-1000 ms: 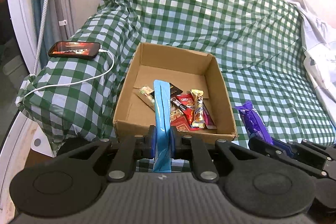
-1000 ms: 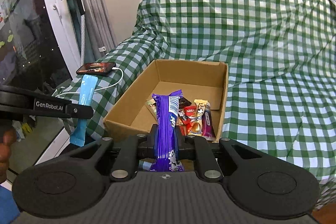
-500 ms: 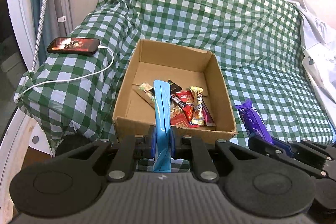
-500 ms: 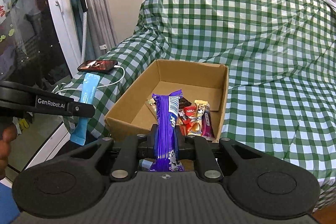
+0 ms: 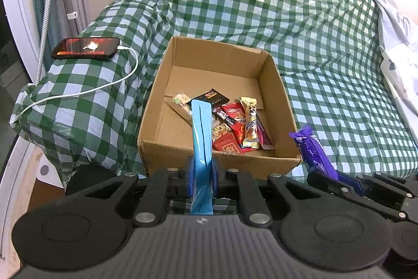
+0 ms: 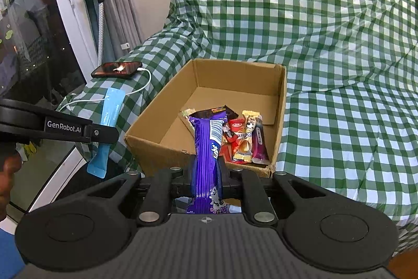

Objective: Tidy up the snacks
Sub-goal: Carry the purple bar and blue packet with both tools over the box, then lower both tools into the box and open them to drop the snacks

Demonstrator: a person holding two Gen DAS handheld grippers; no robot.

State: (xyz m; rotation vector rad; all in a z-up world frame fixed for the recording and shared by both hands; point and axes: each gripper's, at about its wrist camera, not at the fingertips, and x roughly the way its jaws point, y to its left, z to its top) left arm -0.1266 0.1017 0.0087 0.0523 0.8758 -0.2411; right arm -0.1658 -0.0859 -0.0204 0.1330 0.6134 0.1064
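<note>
Blue sachet (image 5: 201, 148) upright, purple bar (image 6: 207, 148) upright

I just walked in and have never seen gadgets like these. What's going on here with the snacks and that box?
A person holds a clamp tool in each hand. The left gripper is shut on a long light-blue snack packet, the right gripper on a purple wrapped chocolate bar. Both hover before an open brown cardboard box on the green checked couch cover; several small snack packets lie inside.
</note>
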